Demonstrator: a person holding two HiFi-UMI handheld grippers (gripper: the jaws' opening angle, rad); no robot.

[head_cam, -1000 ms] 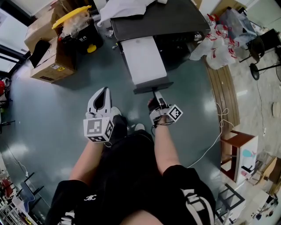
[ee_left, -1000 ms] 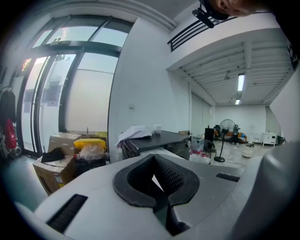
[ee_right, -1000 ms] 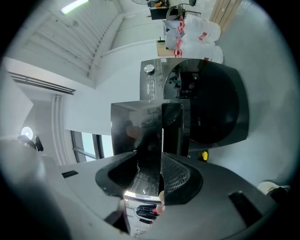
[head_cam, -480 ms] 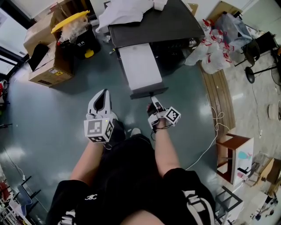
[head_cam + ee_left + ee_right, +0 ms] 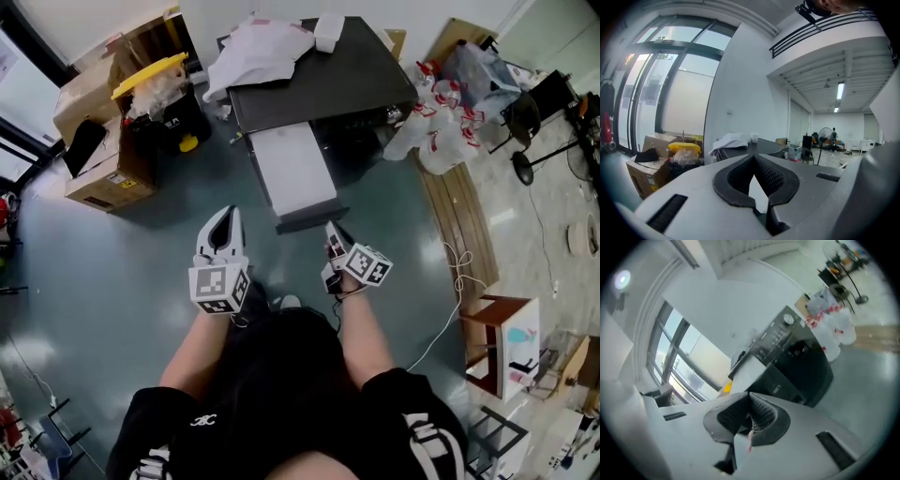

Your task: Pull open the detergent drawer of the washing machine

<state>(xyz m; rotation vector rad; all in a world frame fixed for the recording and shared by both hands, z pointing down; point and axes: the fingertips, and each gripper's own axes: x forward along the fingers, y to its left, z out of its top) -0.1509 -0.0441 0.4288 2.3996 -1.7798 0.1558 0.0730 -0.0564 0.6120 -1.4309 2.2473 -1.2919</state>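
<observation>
Now R gripper (image 5: 331, 231) jaws newly together, empty.

Person wears a black top (image 5: 281, 366) and black shorts (image 5: 159, 436). There is a small white logo (image 5: 204, 421) on the left leg and a larger white print (image 5: 424, 439) on the right leg. A pale shoe tip (image 5: 290, 301) is visible.

Left gripper (image 5: 227, 213): smooth white-grey moulded shell with a dark slot cut in each side. Its black ribbed pads (image 5: 774, 176) sit in a dark surround.

Right gripper (image 5: 330, 228): same grey shell, with black grid-textured pads (image 5: 762, 416).

Each gripper carries a white cube (image 5: 218, 286) printed with black square markers.
</observation>
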